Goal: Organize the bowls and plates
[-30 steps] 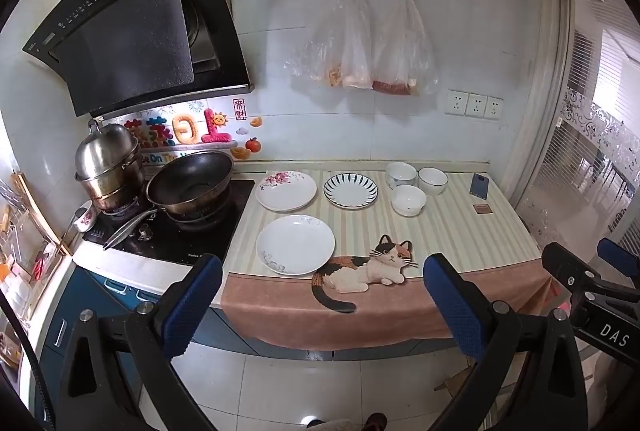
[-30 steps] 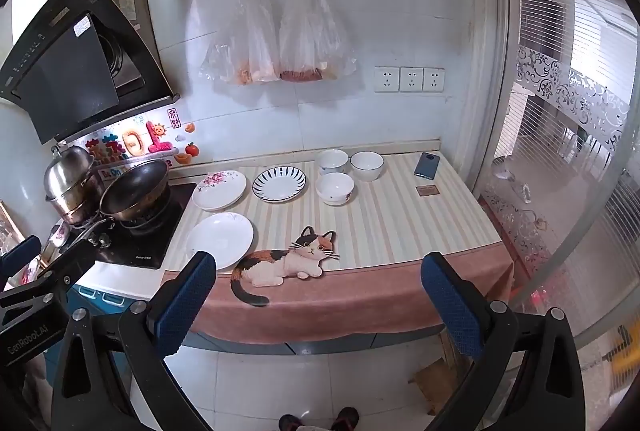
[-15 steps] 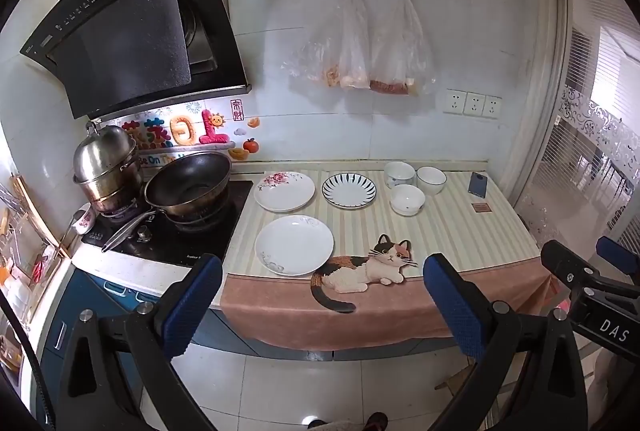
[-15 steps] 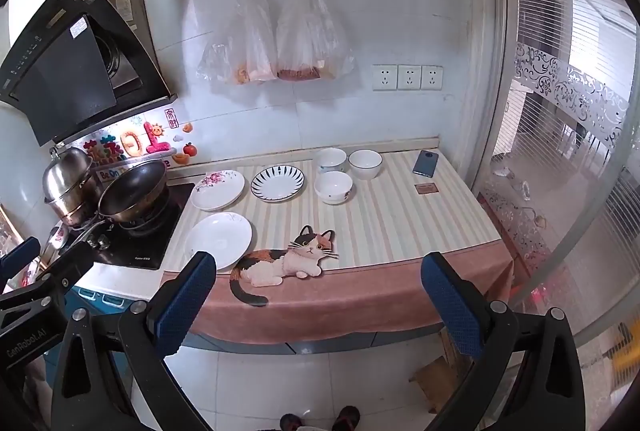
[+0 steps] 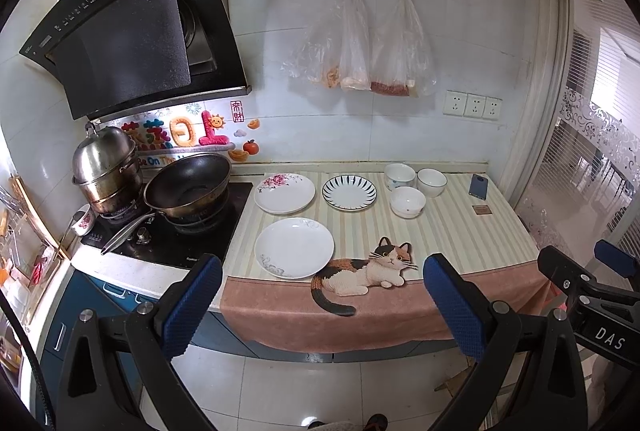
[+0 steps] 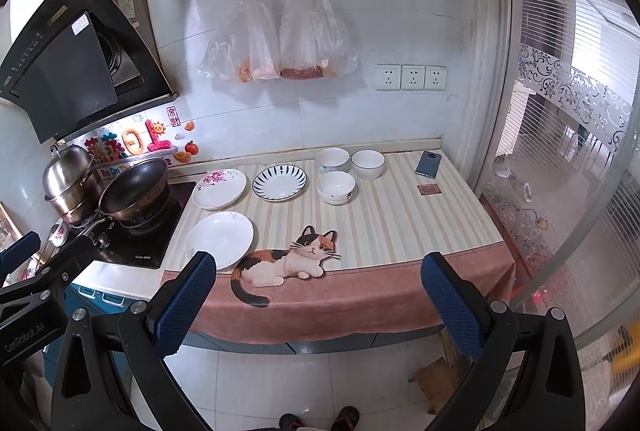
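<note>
From my left wrist view, my left gripper (image 5: 320,305) hangs spread wide and empty, well short of the counter. The step in hand is, I judge, the approach: I should come in low toward the plain white round plate (image 5: 294,247) at the front edge and pinch its rim. Behind it lie the white floral-print plate (image 5: 285,193) and the blue-striped white plate (image 5: 349,193), apart from each other; all three look empty.

From my right wrist view, my right gripper (image 6: 318,301) is likewise wide open, holding nothing. The three white ceramic bowls (image 6: 346,169) cluster at the back, close together, unstacked, seemingly empty. The striped counter mat (image 6: 400,219) could slip.
</note>
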Demonstrator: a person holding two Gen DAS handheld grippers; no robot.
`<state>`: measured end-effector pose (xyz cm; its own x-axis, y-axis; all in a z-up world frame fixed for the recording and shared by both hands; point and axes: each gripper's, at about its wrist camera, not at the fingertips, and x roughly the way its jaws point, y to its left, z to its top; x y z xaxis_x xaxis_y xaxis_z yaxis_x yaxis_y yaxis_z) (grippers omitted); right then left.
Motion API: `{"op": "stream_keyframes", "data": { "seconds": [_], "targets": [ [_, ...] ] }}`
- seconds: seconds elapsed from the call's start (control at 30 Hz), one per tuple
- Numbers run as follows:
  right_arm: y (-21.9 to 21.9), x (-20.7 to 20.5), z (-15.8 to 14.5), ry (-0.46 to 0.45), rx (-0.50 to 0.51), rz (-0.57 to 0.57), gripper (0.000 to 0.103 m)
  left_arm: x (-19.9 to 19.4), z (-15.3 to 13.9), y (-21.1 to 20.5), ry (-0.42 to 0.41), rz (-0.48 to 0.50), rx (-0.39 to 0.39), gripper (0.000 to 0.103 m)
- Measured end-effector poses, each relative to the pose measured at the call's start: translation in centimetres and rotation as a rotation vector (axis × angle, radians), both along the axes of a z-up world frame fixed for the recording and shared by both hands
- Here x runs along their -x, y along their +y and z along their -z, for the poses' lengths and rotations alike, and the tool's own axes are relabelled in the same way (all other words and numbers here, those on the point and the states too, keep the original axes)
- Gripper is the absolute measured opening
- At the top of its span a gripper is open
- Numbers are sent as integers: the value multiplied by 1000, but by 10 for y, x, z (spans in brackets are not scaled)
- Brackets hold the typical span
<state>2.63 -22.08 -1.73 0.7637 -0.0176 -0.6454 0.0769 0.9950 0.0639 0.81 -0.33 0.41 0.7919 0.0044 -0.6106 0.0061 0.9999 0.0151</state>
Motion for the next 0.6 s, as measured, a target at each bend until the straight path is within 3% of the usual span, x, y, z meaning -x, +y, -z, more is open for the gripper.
{"op": "stream_keyframes", "data": {
  "seconds": [0.6],
  "targets": [
    [8, -2, -1, -8, 15, -6, 103, 4, -1, 6, -6, -6, 7, 103]
  ]
}}
